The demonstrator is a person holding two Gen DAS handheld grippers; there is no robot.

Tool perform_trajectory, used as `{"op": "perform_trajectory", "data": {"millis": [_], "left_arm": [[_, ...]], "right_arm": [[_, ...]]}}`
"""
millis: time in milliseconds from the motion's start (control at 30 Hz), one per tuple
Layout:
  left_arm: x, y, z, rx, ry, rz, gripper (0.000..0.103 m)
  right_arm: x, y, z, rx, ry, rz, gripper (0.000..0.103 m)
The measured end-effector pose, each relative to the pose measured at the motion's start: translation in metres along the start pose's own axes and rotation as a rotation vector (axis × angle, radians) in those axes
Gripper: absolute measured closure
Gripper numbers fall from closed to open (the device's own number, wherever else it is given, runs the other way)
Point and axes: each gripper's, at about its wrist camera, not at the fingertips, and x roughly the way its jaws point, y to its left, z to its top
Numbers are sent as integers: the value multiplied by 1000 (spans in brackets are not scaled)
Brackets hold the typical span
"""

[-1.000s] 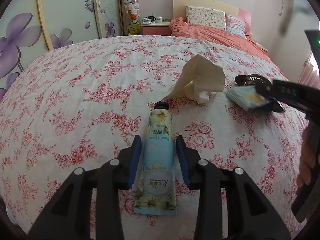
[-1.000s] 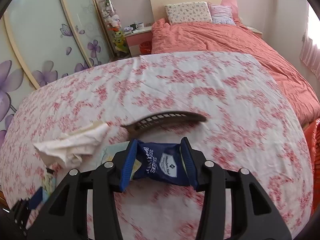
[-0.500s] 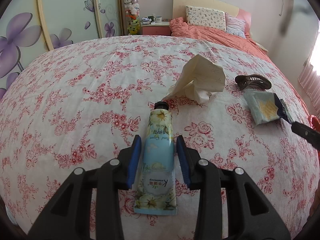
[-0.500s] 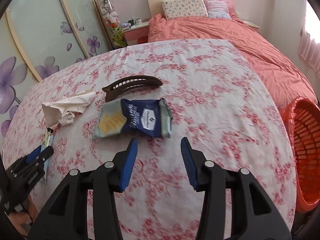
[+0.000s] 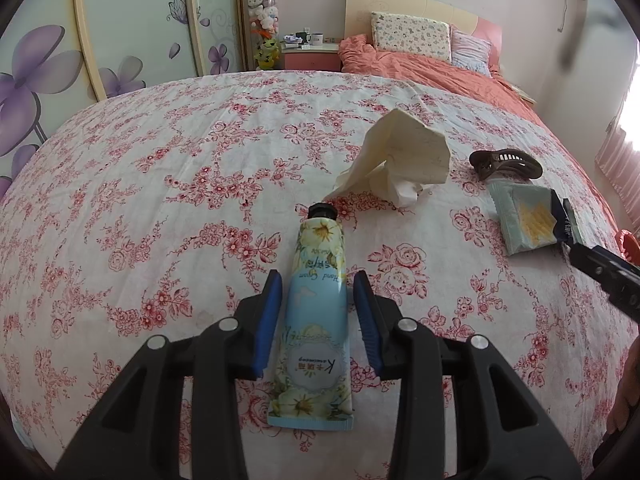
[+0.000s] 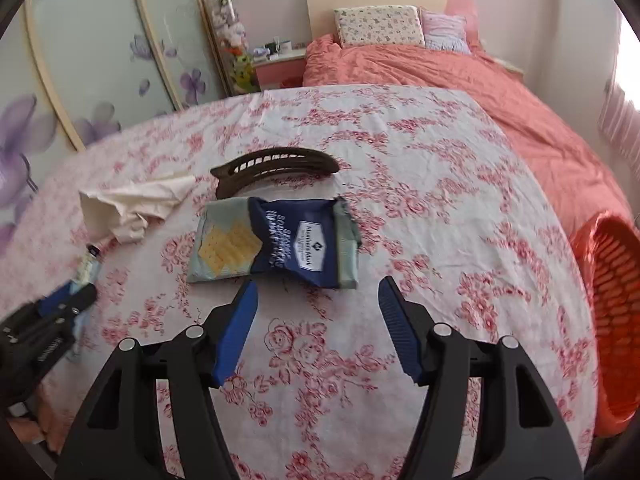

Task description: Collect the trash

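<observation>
A blue cracker wrapper (image 6: 276, 242) lies flat on the floral bedspread, just ahead of my right gripper (image 6: 318, 292), which is open and empty; the wrapper also shows in the left wrist view (image 5: 528, 218). A crumpled cream tissue (image 5: 400, 160) lies mid-bed, and shows at the left in the right wrist view (image 6: 132, 206). My left gripper (image 5: 318, 288) is open, its jaws standing either side of a hand cream tube (image 5: 316, 320) that lies on the bedspread without being pinched.
A brown hair clip (image 6: 276, 162) lies just behind the wrapper, also seen in the left wrist view (image 5: 506, 162). An orange mesh basket (image 6: 612, 312) stands beside the bed at the right. Pillows and a coral quilt (image 6: 440, 76) lie further back.
My right gripper opened and let go of the cracker wrapper, which now lies on the bedspread; the gripper drew back and opened wider. The left gripper stayed put.
</observation>
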Motion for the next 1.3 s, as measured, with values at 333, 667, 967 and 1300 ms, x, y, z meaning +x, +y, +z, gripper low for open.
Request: {"op": "perform_trajectory", "data": {"millis": [333,667,967,1300], "left_arm": [[1,-2,0,6,1,2,64],[1,-2,1,11,2,7,64],[0,-2,1,12,2,7,64],[1,-1,1,13,2,8,64]], "right_arm": [[15,-36,35,142,-66,-96,41],[63,-35,61,86,29,-170,41],[22,-25,18,-43,54,-61,41],[2,8,15,-20,11,128,30]]}}
